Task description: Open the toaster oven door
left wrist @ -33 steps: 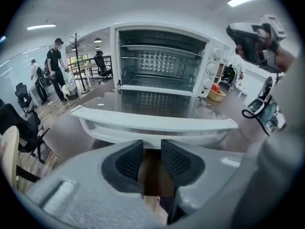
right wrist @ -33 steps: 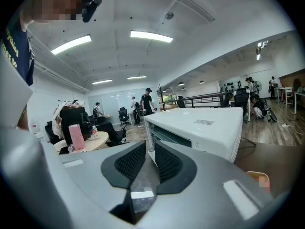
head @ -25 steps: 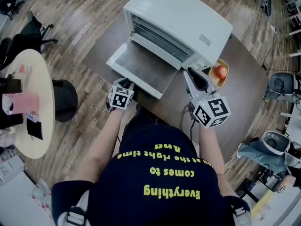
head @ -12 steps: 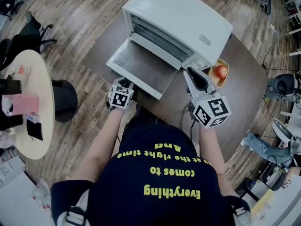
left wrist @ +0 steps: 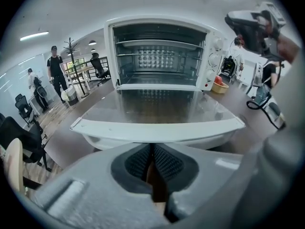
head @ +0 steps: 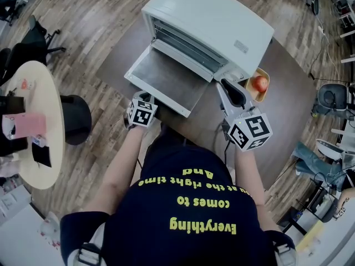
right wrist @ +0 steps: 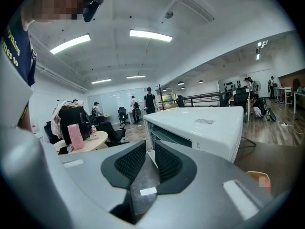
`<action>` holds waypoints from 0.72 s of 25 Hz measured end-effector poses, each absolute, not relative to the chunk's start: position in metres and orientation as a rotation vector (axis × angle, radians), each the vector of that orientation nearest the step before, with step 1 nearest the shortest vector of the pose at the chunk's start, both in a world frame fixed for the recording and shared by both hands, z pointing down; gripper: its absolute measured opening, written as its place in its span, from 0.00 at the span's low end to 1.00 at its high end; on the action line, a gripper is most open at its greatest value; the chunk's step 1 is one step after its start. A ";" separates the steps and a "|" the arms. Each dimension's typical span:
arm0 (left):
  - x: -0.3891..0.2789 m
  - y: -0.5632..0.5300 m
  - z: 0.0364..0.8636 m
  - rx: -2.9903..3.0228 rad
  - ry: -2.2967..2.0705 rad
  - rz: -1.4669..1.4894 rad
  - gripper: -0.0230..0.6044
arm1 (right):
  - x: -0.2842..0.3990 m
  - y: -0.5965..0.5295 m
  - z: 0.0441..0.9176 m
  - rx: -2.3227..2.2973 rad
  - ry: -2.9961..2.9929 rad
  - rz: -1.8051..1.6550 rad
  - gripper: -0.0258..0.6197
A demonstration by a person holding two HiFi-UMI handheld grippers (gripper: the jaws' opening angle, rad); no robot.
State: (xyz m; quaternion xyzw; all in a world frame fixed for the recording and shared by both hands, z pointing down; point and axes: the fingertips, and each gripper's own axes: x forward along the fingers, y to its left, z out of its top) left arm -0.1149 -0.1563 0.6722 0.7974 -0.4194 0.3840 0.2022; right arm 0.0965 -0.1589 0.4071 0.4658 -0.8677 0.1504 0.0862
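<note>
The white toaster oven (head: 216,21) stands on the dark table (head: 288,110) with its glass door (head: 166,79) folded down flat. In the left gripper view the door (left wrist: 157,111) lies level, and behind it the empty cavity and a wire rack show. My left gripper (head: 145,98) sits just in front of the door's front edge (left wrist: 157,130), apart from it. This left gripper (left wrist: 152,151) is shut, with nothing between the pads. My right gripper (head: 230,87) hovers by the oven's right front corner, raised. Its jaws stand slightly open and empty (right wrist: 150,159), with the oven (right wrist: 200,128) ahead.
A small wooden bowl with a red apple (head: 259,83) sits right of the oven. A round pale table (head: 33,121) and a black stool (head: 77,118) stand on the left. Office chairs surround the table, and people (left wrist: 57,70) stand far off.
The left gripper has drifted very slightly left, away from the door's front edge. The door stays down and the right gripper has not moved.
</note>
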 end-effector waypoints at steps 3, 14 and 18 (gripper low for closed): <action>-0.115 -0.157 0.678 2.226 -1.149 1.096 0.05 | 0.097 -0.161 0.409 1.391 -2.584 0.453 0.16; -0.118 -0.152 0.676 2.240 -1.155 1.093 0.05 | 0.100 -0.161 0.408 1.404 -2.578 0.453 0.16; -0.122 -0.145 0.678 2.223 -1.167 1.077 0.06 | 0.100 -0.160 0.408 1.401 -2.579 0.455 0.16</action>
